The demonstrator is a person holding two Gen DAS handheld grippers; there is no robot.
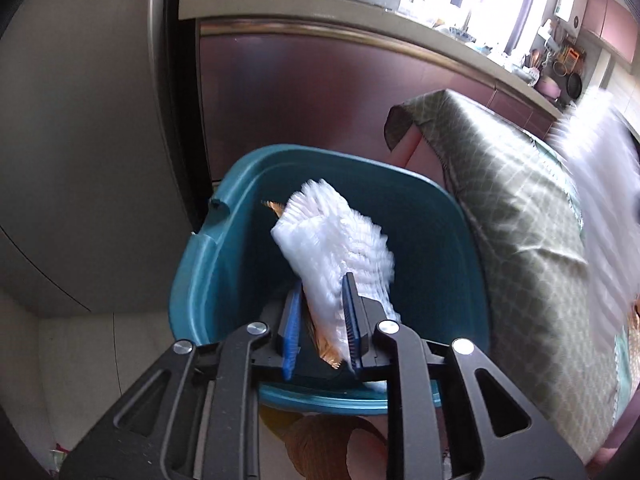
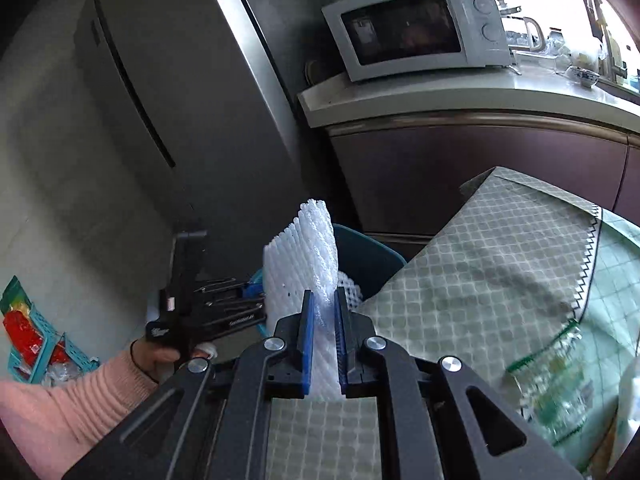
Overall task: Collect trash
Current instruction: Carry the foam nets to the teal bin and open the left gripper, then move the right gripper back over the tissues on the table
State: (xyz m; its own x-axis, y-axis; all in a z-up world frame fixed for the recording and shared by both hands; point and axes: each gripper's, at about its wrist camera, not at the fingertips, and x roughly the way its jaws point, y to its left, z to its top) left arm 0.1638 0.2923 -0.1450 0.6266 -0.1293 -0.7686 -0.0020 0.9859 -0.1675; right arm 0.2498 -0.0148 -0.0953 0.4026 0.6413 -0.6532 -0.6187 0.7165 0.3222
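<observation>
In the left wrist view, my left gripper [image 1: 322,300] hangs over an open teal bin [image 1: 240,184]. A white foam net [image 1: 340,236] and a gold wrapper [image 1: 324,348] lie between its jaws. The net is blurred and leans on the right pad, with a dark gap at the left pad. The jaws stand slightly apart. In the right wrist view, my right gripper [image 2: 324,300] is shut on a second white foam net [image 2: 308,248], held upright at the table's corner beside the bin [image 2: 368,256]. The left gripper [image 2: 252,296] shows there too, held by a hand in a pink sleeve.
A table under a green checked cloth [image 2: 480,280] stands right of the bin, with a blurred clear plastic item [image 2: 556,380] on it. A grey fridge [image 2: 168,92] and a dark cabinet with a microwave [image 2: 412,28] stand behind. A teal basket [image 2: 36,352] sits on the floor.
</observation>
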